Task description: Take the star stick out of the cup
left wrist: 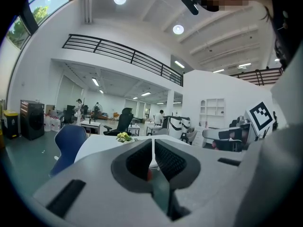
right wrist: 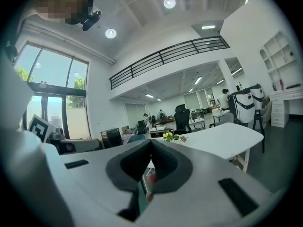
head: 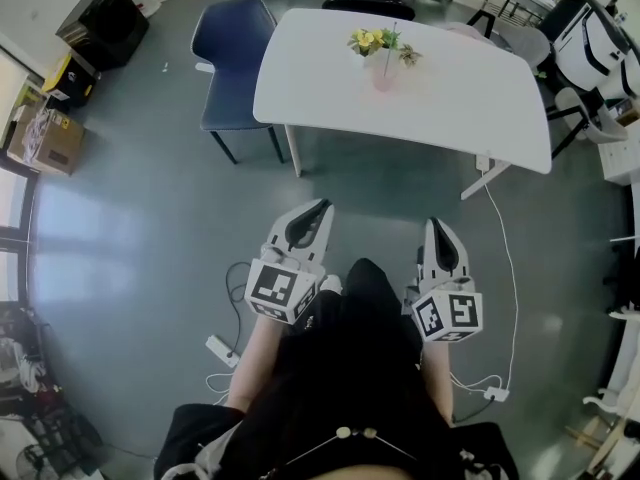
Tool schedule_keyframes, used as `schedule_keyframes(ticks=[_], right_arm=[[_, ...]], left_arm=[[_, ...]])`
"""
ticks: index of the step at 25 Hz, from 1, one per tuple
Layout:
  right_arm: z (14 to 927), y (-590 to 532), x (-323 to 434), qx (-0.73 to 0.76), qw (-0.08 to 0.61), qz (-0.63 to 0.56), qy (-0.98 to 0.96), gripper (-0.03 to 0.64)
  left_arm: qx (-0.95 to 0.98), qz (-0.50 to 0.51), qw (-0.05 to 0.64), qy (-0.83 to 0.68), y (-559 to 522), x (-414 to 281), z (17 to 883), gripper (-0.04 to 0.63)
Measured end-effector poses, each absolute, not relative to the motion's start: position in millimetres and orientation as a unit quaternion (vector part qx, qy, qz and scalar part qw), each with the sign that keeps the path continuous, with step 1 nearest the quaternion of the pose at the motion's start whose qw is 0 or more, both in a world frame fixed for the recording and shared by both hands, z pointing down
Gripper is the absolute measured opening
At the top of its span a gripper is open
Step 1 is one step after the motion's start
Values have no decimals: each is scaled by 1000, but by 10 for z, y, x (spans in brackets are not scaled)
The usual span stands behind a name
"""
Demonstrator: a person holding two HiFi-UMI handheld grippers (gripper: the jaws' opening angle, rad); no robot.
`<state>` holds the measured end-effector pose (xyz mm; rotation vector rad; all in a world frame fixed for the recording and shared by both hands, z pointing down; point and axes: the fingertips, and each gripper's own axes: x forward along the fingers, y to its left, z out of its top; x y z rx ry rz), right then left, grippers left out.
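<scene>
Cup [head: 383, 76]: stands on the white table [head: 450, 98], upper centre of the head view, with yellow flowers [head: 370, 40] rising from it. The star stick is too small to pick out among the stems.

A blue chair [head: 232, 58] sits at the table's left end, upper left of centre. A white cable [head: 505, 268] runs down the floor from the table's right end.

You hold both grippers close to your body, lower centre of frame, well apart from the table. Left gripper [head: 322, 208]: jaw tips pressed together, nothing between. Right gripper [head: 434, 224]: same, tips touching, empty. Both point toward the table.
</scene>
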<state>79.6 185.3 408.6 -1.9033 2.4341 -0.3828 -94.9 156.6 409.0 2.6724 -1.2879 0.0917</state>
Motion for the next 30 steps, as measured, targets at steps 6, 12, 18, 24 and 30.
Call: schedule_keyframes(ticks=[6,12,18,24,30], right_arm=[[4093,1673,759,-617,14,-125,777,2],[4117,1350,863,-620,11,-124,775,2],[4164,772,994,-609,2,-126,783,2],[4280,39,1234,-592,-15,-137,794,2],[4465,-690,1549,-567,-33,-171,805,29]], left_arm=[[904,38,94,-415,1358,-930,4132,8],[907,41,100,-407,1053,-827,4174,9],[908,45,110,-402,572,-652,4227,51],[905,42,107,-411,-50,-410,4213,66],[899,55,112,-420,-707,-100,4235,66]])
